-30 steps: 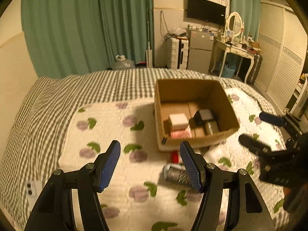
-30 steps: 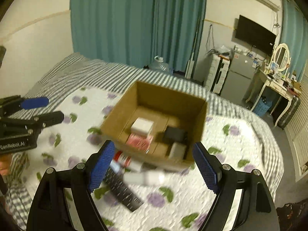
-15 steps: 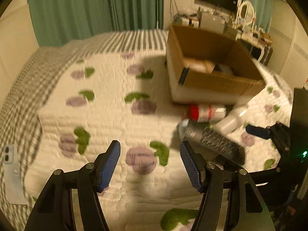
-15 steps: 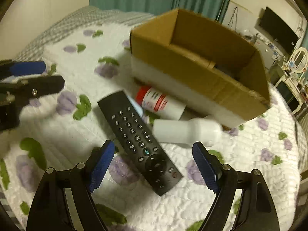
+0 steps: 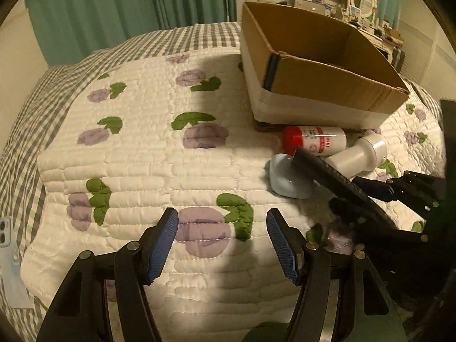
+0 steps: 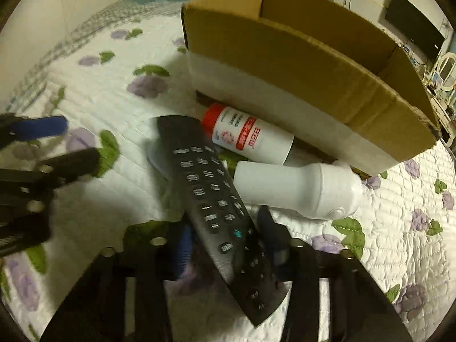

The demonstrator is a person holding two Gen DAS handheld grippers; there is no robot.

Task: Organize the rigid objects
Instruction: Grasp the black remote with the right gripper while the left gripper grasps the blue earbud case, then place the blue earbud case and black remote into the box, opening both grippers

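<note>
A black remote control (image 6: 216, 208) lies between the fingers of my right gripper (image 6: 228, 245), which is shut on its near half; it also shows edge-on in the left wrist view (image 5: 333, 182). Beside it lie a white bottle with a red cap (image 6: 248, 136) and a plain white bottle (image 6: 299, 188), both on their sides against the cardboard box (image 6: 299, 57). A pale blue object (image 5: 285, 176) sits under the remote's far end. My left gripper (image 5: 222, 242) is open and empty above the quilt, left of the pile.
The box (image 5: 319, 65) stands on a white quilted bedspread with purple flowers (image 5: 148, 154). Green curtains and a dresser with a mirror stand behind the bed. The bed's left edge drops off to a wall.
Both grippers dropped low toward the quilt. My right gripper moved forward over the remote and closed on it. My left gripper stayed open.
</note>
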